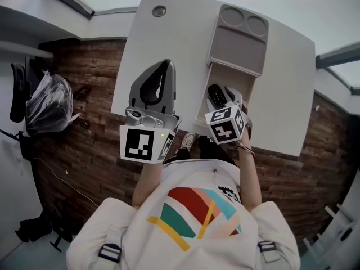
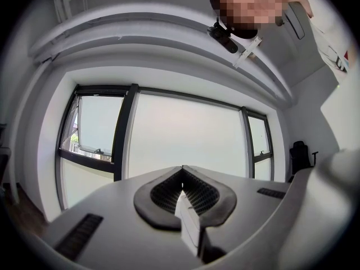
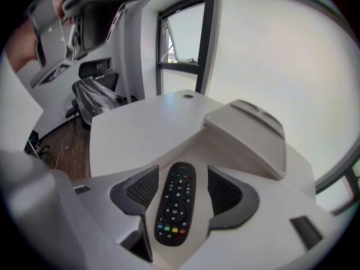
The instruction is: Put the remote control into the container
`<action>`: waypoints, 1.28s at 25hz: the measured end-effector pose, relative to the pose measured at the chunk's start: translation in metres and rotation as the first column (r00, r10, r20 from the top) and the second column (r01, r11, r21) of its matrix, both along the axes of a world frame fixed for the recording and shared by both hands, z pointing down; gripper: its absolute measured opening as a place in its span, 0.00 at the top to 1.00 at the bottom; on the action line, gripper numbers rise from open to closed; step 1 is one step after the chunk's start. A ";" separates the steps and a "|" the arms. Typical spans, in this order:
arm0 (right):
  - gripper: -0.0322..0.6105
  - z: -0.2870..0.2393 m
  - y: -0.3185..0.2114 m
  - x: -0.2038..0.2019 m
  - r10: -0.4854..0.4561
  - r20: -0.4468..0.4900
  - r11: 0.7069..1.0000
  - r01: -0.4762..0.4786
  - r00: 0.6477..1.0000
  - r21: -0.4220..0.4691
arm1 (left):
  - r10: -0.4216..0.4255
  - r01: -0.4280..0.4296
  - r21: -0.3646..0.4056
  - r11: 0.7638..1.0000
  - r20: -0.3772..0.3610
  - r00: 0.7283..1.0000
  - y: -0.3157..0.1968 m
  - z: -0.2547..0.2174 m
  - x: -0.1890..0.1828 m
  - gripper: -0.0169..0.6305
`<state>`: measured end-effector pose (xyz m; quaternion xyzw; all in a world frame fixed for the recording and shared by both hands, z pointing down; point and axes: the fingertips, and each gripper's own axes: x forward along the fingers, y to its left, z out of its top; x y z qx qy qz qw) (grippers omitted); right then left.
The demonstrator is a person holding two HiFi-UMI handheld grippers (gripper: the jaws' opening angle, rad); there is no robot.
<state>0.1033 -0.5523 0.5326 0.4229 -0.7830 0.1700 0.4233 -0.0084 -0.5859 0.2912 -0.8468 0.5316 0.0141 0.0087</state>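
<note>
The black remote control (image 1: 215,96) (image 3: 175,202) lies face up inside the open grey container (image 1: 202,107) at the table's near edge. The container's lid (image 1: 239,46) (image 3: 250,131), which has two round recesses, is flipped back beyond the box. My right gripper (image 1: 224,99) (image 3: 181,172) hangs over the box with one jaw on each side of the remote. A narrow gap shows on both sides, so it is open. My left gripper (image 1: 167,66) (image 2: 181,170) is held over the table to the left of the container. It points up at the windows and its jaws meet at the tips.
The white table (image 1: 169,38) has a round cable hole (image 1: 159,10) at its far left. A chair with a plastic bag (image 1: 48,103) stands on the wooden floor (image 1: 95,72) to the left. The table edge runs just in front of the person's body.
</note>
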 end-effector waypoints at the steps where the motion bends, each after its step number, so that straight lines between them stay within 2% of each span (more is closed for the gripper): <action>1: 0.55 -0.014 -0.004 0.001 0.016 0.025 0.999 -0.016 1.000 0.027 | 0.001 -0.001 0.006 1.000 -0.001 1.000 0.001 -0.002 -0.001 0.96; 5: 0.56 -0.074 -0.019 0.009 0.085 0.199 0.989 -0.107 0.976 0.101 | 0.004 -0.004 0.030 1.000 -0.009 1.000 0.008 -0.011 -0.004 0.96; 7: 0.56 -0.113 -0.024 0.015 0.102 0.331 0.977 -0.157 0.938 0.145 | 0.004 -0.003 0.045 0.999 -0.013 1.000 0.011 -0.017 -0.006 0.96; 9: 0.59 -0.157 -0.029 0.029 0.135 0.452 0.942 -0.255 0.882 0.216 | 0.001 0.000 0.065 0.998 -0.019 1.000 0.014 -0.025 -0.008 0.96; 10: 0.70 -0.180 -0.030 0.040 0.154 0.491 0.911 -0.315 0.857 0.264 | -0.001 0.003 0.076 0.997 -0.024 1.000 0.015 -0.029 -0.009 0.96; 12: 0.95 -0.225 -0.029 0.061 0.175 0.528 0.825 -0.416 0.831 0.381 | -0.005 0.007 0.095 0.995 -0.027 1.000 0.017 -0.037 -0.013 0.96; 14: 0.95 -0.265 -0.022 0.075 0.157 0.548 0.739 -0.466 0.821 0.487 | -0.009 0.012 0.110 0.994 -0.025 1.000 0.019 -0.044 -0.017 0.96; 16: 0.95 -0.297 -0.013 0.083 0.121 0.577 0.669 -0.495 0.808 0.554 | -0.015 0.017 0.126 0.992 -0.022 1.000 0.020 -0.051 -0.021 0.96; 19: 0.95 -0.319 0.002 0.090 0.099 0.599 0.595 -0.530 0.794 0.604 | -0.013 0.016 0.154 0.988 -0.018 1.000 0.021 -0.062 -0.022 0.96; 21: 0.95 -0.321 0.010 0.091 0.104 0.586 0.558 -0.535 0.803 0.634 | -0.007 0.009 0.171 0.985 -0.015 1.000 0.022 -0.068 -0.020 0.96; 23: 0.95 -0.320 0.018 0.088 0.110 0.562 0.542 -0.523 0.820 0.657 | 0.002 0.000 0.184 0.983 -0.012 1.000 0.022 -0.074 -0.018 0.96; 25: 0.95 -0.316 0.023 0.083 0.114 0.548 0.548 -0.513 0.828 0.661 | 0.013 -0.011 0.194 0.981 -0.008 1.000 0.021 -0.079 -0.015 0.96; 28: 0.95 -0.309 0.024 0.081 0.119 0.558 0.567 -0.518 0.821 0.641 | 0.030 -0.029 0.198 0.980 0.001 1.000 0.020 -0.081 -0.010 0.96; 32: 0.95 -0.306 0.023 0.086 0.140 0.570 0.569 -0.537 0.810 0.623 | 0.045 -0.046 0.206 0.977 0.007 0.999 0.018 -0.084 -0.005 0.96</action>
